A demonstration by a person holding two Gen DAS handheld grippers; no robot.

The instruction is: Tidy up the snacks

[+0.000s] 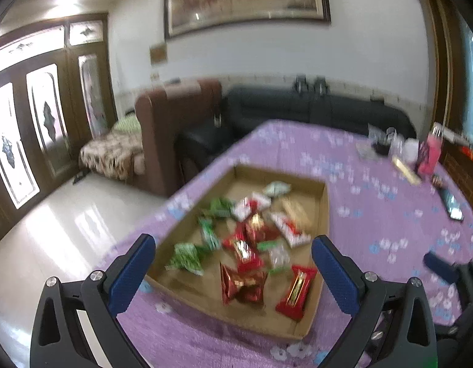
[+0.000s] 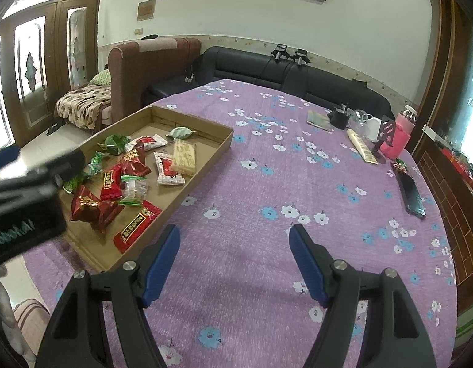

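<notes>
Blue-padded and spread wide, the left gripper (image 1: 233, 256) hung empty over the near end of the cardboard tray (image 1: 324, 211), likely poised to pick among the snacks. The right gripper (image 2: 235, 242), likewise released and holding nothing, hovered over bare purple floral cloth on the surface (image 2: 267, 184), just right of the tray. The snack packets (image 2: 129, 178) lay jumbled inside the tray, in the left of the right wrist view. A long red bar (image 2: 137, 226) nearest the tray's front edge ran lower left to upper right, roughly along the tray's length.
</notes>
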